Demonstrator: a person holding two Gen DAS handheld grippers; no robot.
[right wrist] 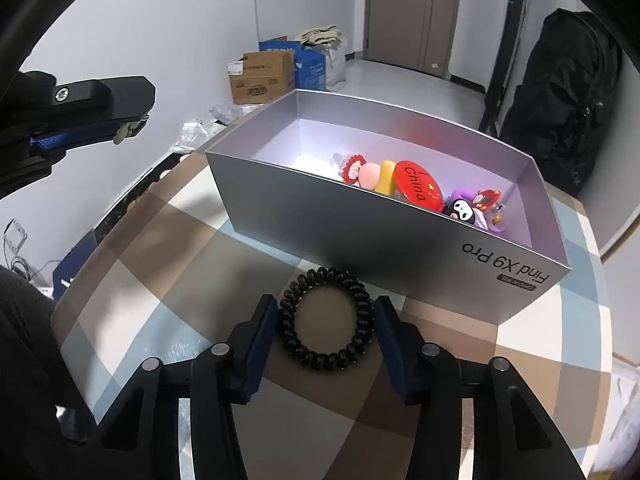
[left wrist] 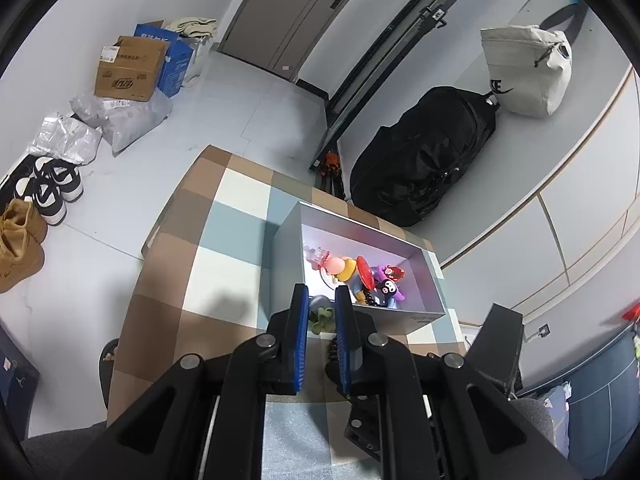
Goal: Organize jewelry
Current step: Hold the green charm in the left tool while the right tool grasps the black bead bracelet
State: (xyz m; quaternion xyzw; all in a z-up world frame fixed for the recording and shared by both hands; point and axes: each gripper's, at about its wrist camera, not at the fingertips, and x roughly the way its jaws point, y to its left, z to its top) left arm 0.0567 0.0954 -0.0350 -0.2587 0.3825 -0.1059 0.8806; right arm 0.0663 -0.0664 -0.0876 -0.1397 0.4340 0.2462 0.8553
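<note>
Two grippers: both in view, each over a checked surface [right wrist: 168,240] of brown, white and pale blue squares.
Right gripper [right wrist: 326,318]: jaws part-way apart, straddling a black coiled hair tie [right wrist: 326,354]; its blue pads [right wrist: 262,336] stand just beside the coil on either side, and whether they press on it cannot be told.
Hair tie position: flat on the surface, just in front of the near wall of the box [right wrist: 360,232], a narrow strip of cloth between them.
Left gripper [left wrist: 322,294]: jaws drawn close, a small green-and-cream piece [left wrist: 321,318] between the pads; in the right wrist view the same pale piece [right wrist: 129,130] sticks out of the closed tips, raised above the surface at the left.
Left gripper position: at the near corner of the box, tips over its rim.
Box: silver-grey, open-topped, white inside, lettered "Find X9 Pro" on the outer wall, standing on the surface.
Box contents: a heap of bright accessories, among them a red oval clip [right wrist: 418,186] marked "China", a yellow piece [right wrist: 386,178], a pink rounded piece [right wrist: 368,176], a black-and-white cartoon figure [right wrist: 464,212] and a purple piece [left wrist: 394,298].
Floor beyond: cardboard cartons [left wrist: 130,66], plastic parcels [left wrist: 120,120], shoes [left wrist: 52,188].
Far wall: black backpack [left wrist: 424,156], cream bag [left wrist: 526,70], grey door [right wrist: 404,12].
</note>
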